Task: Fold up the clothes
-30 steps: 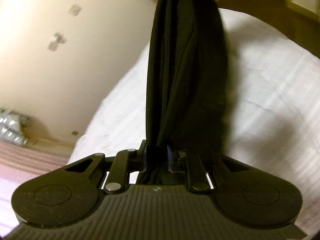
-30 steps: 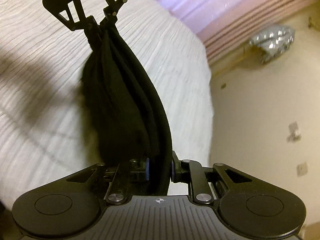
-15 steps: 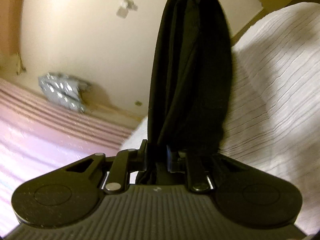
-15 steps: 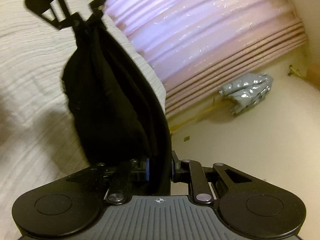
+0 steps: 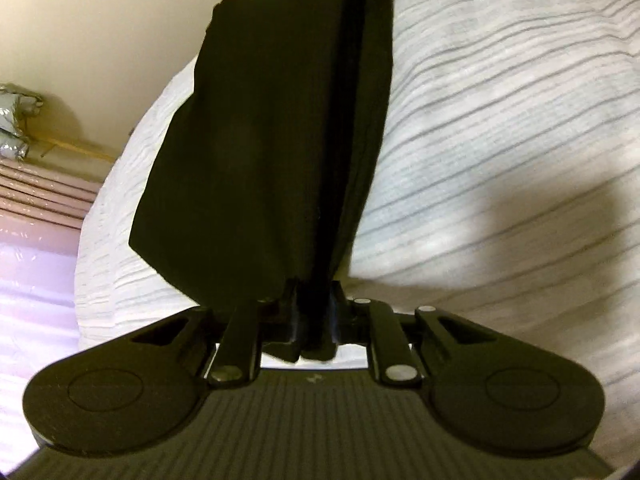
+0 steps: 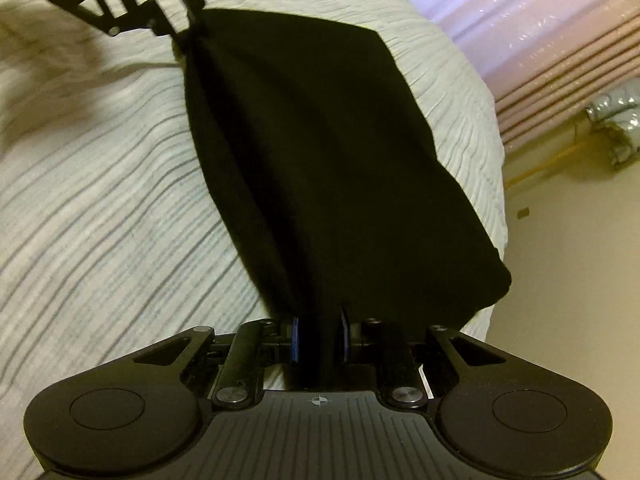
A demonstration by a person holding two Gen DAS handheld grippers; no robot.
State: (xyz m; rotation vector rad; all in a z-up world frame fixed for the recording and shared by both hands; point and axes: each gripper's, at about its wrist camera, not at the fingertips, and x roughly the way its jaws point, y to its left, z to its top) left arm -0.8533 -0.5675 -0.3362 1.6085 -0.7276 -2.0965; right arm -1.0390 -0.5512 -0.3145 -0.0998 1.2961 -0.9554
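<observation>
The black garment (image 5: 272, 152), bunched into a narrow hanging rope a second ago, now spreads as a broad flat panel over the striped bedspread (image 5: 500, 140). The left gripper (image 5: 314, 320) and right gripper (image 6: 318, 340) are both clamped on its ends, stretching it between them, probably ready to lay flat.

garment: black cloth (image 5: 260, 152), folded in layers
pose: stretched between both grippers, one end pinched in each
position: hanging above striped white bedding
</observation>
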